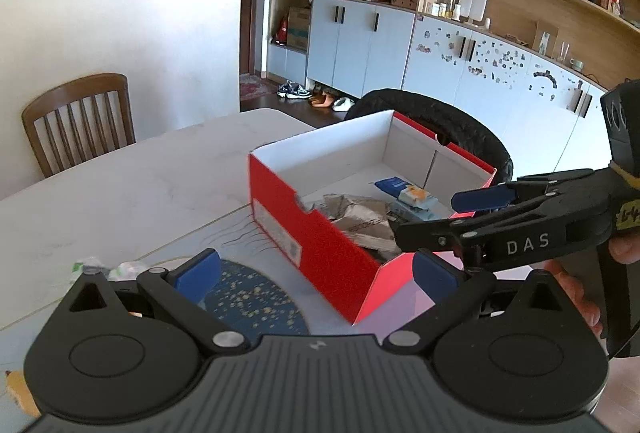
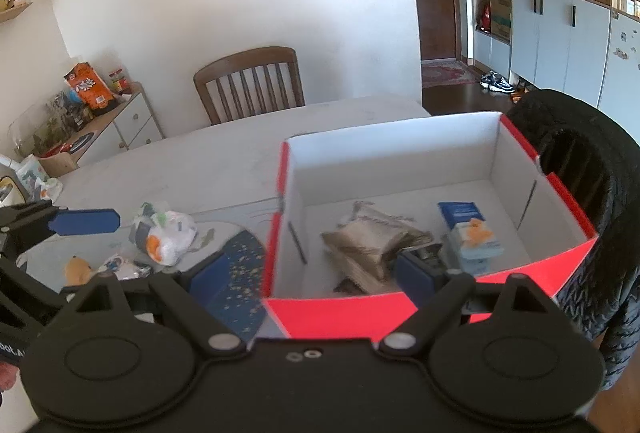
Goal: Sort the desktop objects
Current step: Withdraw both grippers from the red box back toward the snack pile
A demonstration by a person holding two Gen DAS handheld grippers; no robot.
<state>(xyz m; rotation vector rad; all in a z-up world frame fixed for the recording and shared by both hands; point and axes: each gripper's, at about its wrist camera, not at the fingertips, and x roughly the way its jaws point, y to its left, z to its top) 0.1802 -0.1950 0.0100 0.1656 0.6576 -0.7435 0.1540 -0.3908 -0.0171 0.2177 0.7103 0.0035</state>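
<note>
**Both grippers empty, loose items left beside box**

Left gripper (image 1: pixel 316 273) jaws spread wide, nothing between them. Right gripper (image 2: pixel 308 273) likewise wide and empty, near corner of red box (image 2: pixel 560 257). Box holds crumpled paper (image 2: pixel 372 237) and 2 small cartons (image 2: pixel 472 237). Still on table (image 2: pixel 180 157), just left of box: plastic bag (image 2: pixel 168 237), soft toy (image 2: pixel 78 269), small wrappers (image 2: pixel 120 267). Bag looks light, soft, slippery; likely best pinched at a bunched fold, not the smooth side. Toy looks squashy, light; grip across body. Nothing fragile seen. No earlier frame, so no motion call
</note>
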